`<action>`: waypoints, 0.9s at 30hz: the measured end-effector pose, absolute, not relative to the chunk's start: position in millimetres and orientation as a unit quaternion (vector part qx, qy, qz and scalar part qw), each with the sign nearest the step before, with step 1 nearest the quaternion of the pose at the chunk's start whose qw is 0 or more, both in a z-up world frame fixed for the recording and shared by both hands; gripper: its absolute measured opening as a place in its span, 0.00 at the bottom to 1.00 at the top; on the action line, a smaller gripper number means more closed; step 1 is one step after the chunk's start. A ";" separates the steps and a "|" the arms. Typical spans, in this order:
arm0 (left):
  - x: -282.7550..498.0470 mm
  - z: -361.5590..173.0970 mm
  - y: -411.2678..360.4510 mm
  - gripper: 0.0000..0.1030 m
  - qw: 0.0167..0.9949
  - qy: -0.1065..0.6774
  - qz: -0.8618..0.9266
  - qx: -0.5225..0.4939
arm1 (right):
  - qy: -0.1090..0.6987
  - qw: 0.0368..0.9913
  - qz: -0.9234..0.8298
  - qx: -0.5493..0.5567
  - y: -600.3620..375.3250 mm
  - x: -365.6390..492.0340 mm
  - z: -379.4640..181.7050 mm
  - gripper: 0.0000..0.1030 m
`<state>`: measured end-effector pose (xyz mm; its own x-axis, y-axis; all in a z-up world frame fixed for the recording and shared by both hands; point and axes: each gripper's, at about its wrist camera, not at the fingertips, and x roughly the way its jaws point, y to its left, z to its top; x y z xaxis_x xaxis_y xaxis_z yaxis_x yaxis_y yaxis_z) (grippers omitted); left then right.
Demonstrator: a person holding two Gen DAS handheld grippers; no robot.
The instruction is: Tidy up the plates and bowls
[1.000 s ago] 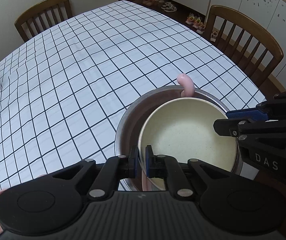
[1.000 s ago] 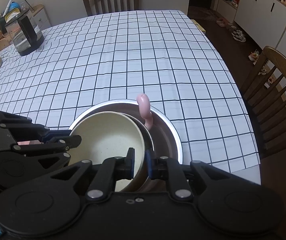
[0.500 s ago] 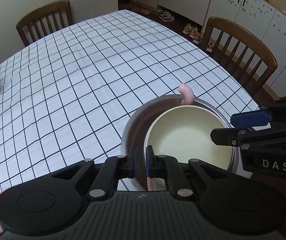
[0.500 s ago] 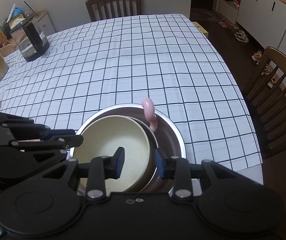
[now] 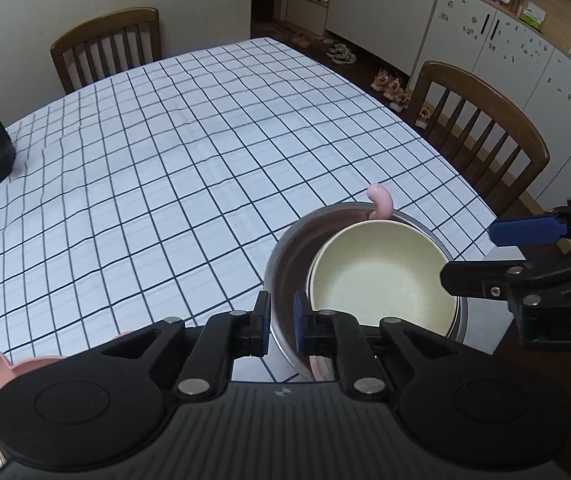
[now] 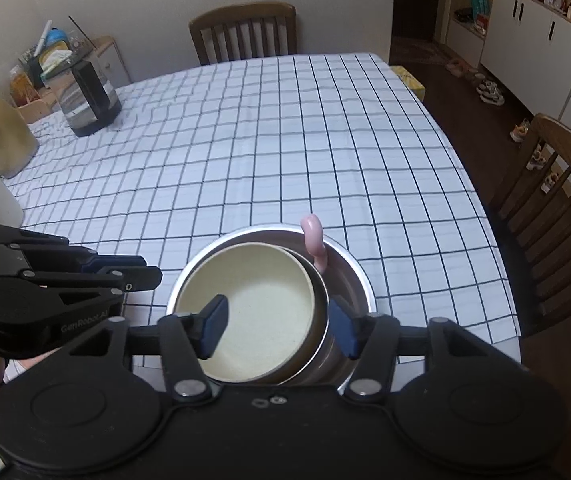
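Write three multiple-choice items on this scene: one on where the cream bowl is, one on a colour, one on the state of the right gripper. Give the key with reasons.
1. Where does the cream bowl sit?
A. Inside the steel bowl
B. On a chair
C. Beside the kettle

2. What colour is the curved handle sticking up behind the cream bowl?
A. Green
B. Pink
C. Black

3. How stands the right gripper?
A. Shut on the cream bowl
B. Shut on the steel bowl
C. Open

Key:
1 A, the steel rim rings the cream bowl in both views.
2 B, it shows pale pink above the steel rim.
3 C, its blue-padded fingers stand wide apart over the bowls, clamping nothing, while the left gripper is nearly closed on the steel bowl's wall.
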<state>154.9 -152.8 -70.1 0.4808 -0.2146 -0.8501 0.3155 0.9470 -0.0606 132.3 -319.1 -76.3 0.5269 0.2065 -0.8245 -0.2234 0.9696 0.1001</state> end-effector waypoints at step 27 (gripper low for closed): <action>119.5 -35.6 -133.4 0.77 0.891 0.424 -0.163 0.013 | 0.413 0.903 0.112 0.033 -366.0 76.8 -59.9 0.90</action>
